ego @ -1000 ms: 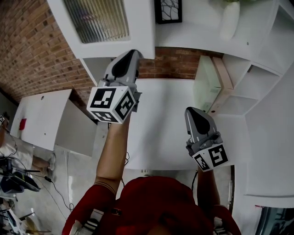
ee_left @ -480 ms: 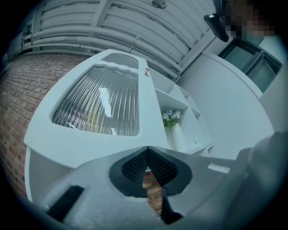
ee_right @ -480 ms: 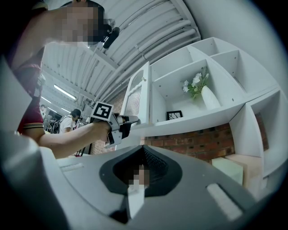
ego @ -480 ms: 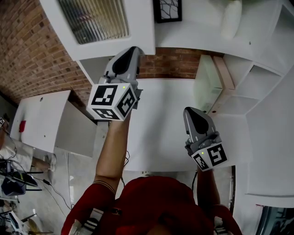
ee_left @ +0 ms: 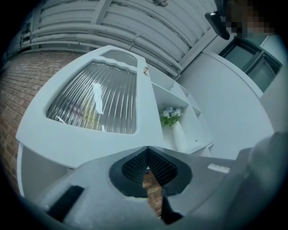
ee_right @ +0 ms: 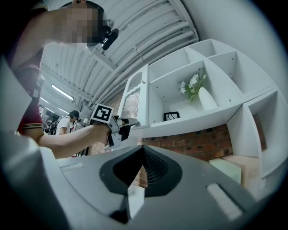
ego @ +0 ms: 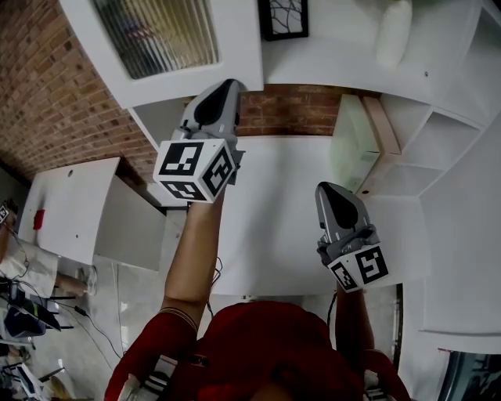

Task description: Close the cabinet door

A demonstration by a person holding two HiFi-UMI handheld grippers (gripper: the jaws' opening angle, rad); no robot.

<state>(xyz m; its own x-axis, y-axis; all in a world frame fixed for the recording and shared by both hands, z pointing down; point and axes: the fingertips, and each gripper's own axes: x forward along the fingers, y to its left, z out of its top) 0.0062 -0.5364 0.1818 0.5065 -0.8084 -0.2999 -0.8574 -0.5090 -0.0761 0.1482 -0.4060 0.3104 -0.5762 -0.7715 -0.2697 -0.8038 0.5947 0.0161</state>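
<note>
The left gripper point(ego: 225, 88) is keeping its jaws clenched on nothing, so it is working as a blunt pusher rather than a clamp. The cabinet door point(ego: 168, 69) is standing open just ahead of and above those jaws. In the left gripper view the door point(ee_left: 85, 137) and its ribbed glass pane point(ee_left: 94, 103) are filling the space right over the closed tips. Whether the tips are already touching the door, I cannot tell.

To do this step well, the shut tips should be pressing on the white frame below the glass, never on the pane. They should press out toward the door's free side, where a light push is likely to swing it most easily, and the push should be following the door's arc steadily so the tips are not sliding off the rim.

The shelf's lower board point(ee_right: 198, 123) is running just to the right of the left jaws, a hard edge to be clearing. The vase point(ee_left: 179, 134) and the picture frame point(ego: 286, 17) are sitting back inside the shelf, probably out of the swing. The right gripper point(ego: 330, 193), its jaws also pressed together and empty, is hanging well below and to the right, over the bare white counter point(ego: 274, 219), leaving the left side open room.
</note>
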